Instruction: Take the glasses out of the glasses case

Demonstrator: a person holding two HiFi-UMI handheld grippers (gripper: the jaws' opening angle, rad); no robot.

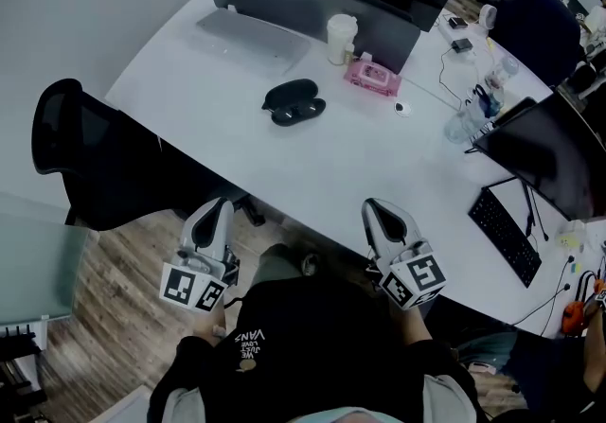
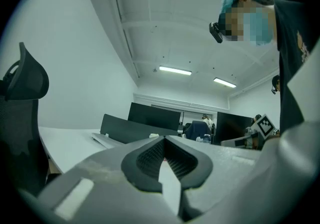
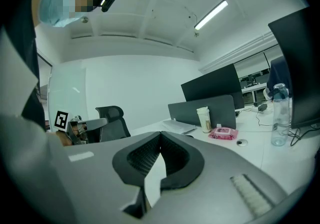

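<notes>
Black oval glasses case (image 1: pixel 294 101) sits out on the white table (image 1: pixel 379 166), near a pink wipes pack (image 1: pixel 371 77) and well apart from both tools. Left tool (image 1: pixel 216 208) and right tool (image 1: pixel 379 210) hang by the table's near edge, both clenched on nothing.

Bare white desk (image 1: pixel 331 166) lies open on the near side of the black oval glasses case (image 1: pixel 294 101); a white cup (image 1: pixel 341 38) and pink wipes packet (image 1: pixel 371 77) (far right) stand behind.
</notes>
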